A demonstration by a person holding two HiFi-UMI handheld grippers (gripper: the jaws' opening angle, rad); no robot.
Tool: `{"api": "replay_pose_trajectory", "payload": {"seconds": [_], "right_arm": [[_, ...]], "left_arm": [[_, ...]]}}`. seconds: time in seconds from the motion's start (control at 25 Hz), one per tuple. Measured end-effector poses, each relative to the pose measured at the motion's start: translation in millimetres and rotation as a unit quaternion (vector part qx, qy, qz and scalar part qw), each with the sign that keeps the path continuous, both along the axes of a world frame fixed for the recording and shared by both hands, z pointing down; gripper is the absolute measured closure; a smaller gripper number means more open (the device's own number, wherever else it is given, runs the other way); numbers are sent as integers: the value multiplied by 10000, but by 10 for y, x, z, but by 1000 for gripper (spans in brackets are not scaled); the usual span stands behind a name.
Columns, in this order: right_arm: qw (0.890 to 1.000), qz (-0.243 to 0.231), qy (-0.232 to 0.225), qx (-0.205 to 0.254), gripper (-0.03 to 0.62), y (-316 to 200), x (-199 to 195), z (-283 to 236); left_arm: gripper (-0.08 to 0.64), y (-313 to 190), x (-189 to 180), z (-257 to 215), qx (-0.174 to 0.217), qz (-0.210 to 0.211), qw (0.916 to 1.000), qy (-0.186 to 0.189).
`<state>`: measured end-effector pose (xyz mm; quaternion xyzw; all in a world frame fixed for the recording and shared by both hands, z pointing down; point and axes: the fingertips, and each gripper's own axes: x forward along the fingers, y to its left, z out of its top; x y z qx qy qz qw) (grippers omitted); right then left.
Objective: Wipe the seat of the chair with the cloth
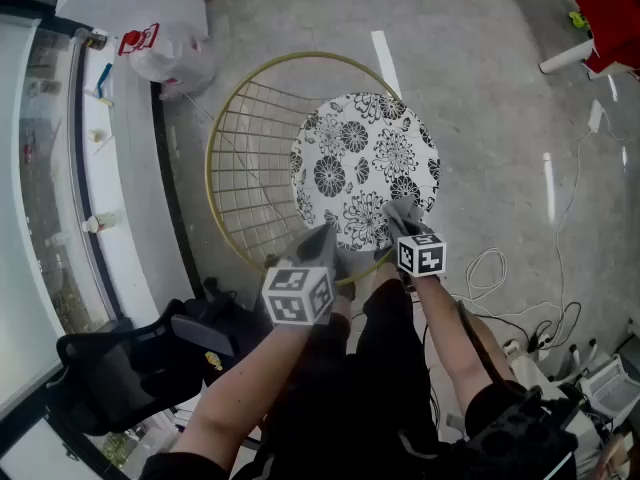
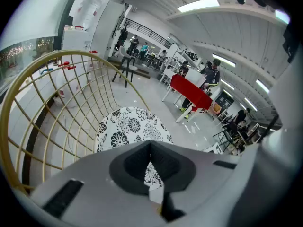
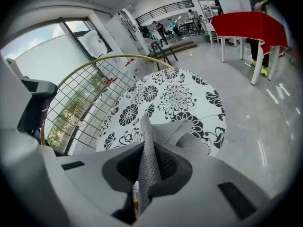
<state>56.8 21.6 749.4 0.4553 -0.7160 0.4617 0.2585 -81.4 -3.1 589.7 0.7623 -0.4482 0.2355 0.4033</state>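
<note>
The chair has a round seat (image 1: 365, 158) with a black-and-white flower print and a gold wire backrest (image 1: 240, 168) on its left. My right gripper (image 1: 400, 226) hangs over the seat's near edge, shut on a grey cloth (image 1: 404, 211). In the right gripper view the cloth (image 3: 150, 150) rises from between the jaws and folds out over the seat (image 3: 175, 96). My left gripper (image 1: 322, 238) is beside it at the seat's near-left edge, shut with nothing in it. The left gripper view looks past its jaws onto the seat (image 2: 125, 126) and wire backrest (image 2: 52, 103).
A white plastic bag (image 1: 165, 38) lies on the floor beyond the chair. A black office chair (image 1: 120, 363) stands at lower left. White cables (image 1: 490, 268) trail at right. A red-covered table (image 3: 246, 22) stands farther off, with people in the distance.
</note>
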Motion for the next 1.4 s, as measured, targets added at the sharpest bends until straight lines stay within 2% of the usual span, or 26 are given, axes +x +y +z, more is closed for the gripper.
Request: {"api": "replay_pose_trajectory", "payload": {"seconds": [0.44,0.76,0.88,1.12,1.28,1.4], "right_arm": [[9978,-595,-284,-35,568,21,-962,-132],[9930,-881,-786,-81,568,51,-1508,-300],[9886,-867,-1208,-251,568,152,-1714,-415],[9835,-803,-1622,-48,568,85,-1814,-951],[9829,-787,-1578,526,568,-99,-1664,-1450],[9812,-803,-1525,875,568,-75,-1532,-1864]], "left_arm": [[554,103,-356,-233,208,-181,9996,115],[554,188,-526,-397,443,-221,9986,162],[554,290,-620,-533,501,-208,9985,123],[554,235,-744,-910,826,-386,9955,250],[554,15,-718,-1245,1279,-449,9895,497],[554,-30,-666,-1600,1606,-347,9840,682]]}}
